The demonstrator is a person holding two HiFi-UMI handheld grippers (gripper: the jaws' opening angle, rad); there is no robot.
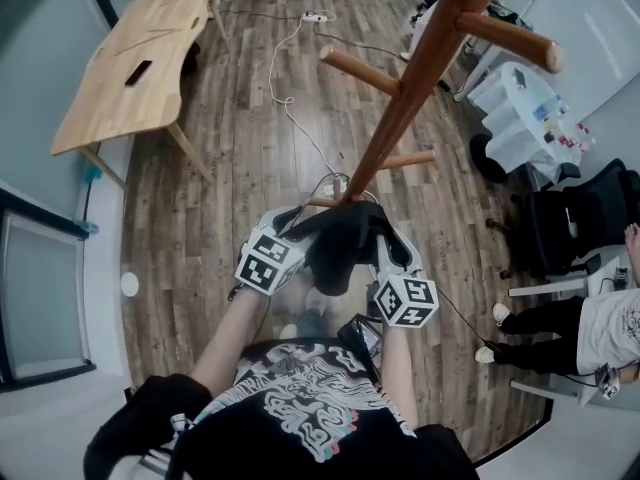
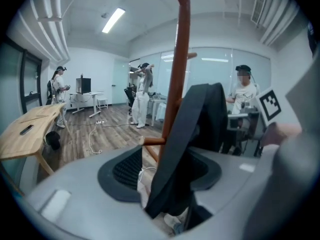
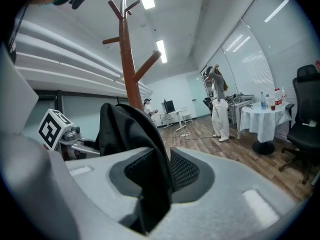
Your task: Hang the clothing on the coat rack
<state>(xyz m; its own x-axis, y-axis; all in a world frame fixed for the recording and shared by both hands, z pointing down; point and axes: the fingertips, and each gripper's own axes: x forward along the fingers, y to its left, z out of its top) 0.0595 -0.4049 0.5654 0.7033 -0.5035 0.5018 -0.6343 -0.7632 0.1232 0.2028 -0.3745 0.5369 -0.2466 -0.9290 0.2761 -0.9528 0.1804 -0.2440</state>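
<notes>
**A:** Looking along the left gripper (image 2: 165,170), how do its jaws stand?

**B:** Apart. A band of the black clothing (image 2: 197,119) runs up between them, but the ribbed pad (image 2: 126,167) on the left side stands clear of the cloth, so that grip is released.

**A:** And the right gripper (image 3: 161,170)?

**B:** Clenched on the same clothing. The cloth is pinched between its two dark pads and folds over above the jaws.

**A:** Where does the clothing sit, then?

**B:** In the head view it is a dark bundle spanning the two grippers, low in front of the person and above the wooden floor (image 1: 250,168). It is near the foot of the coat rack (image 1: 410,88), in front of the pole. Whether it touches the pole I cannot tell. None of it lies on a peg (image 1: 355,68).

**A:** What about the rack itself?

**B:** Its reddish-brown pole stands upright in both gripper views, with pegs slanting off it at several heights.

**A:** What is farther out?

**B:** A white cable (image 1: 272,63) trails across the floor beyond the rack. A pale wooden tabletop (image 1: 140,58) stands at the left of the head view. A round table under a white cloth (image 1: 505,133) stands at the right.
</notes>
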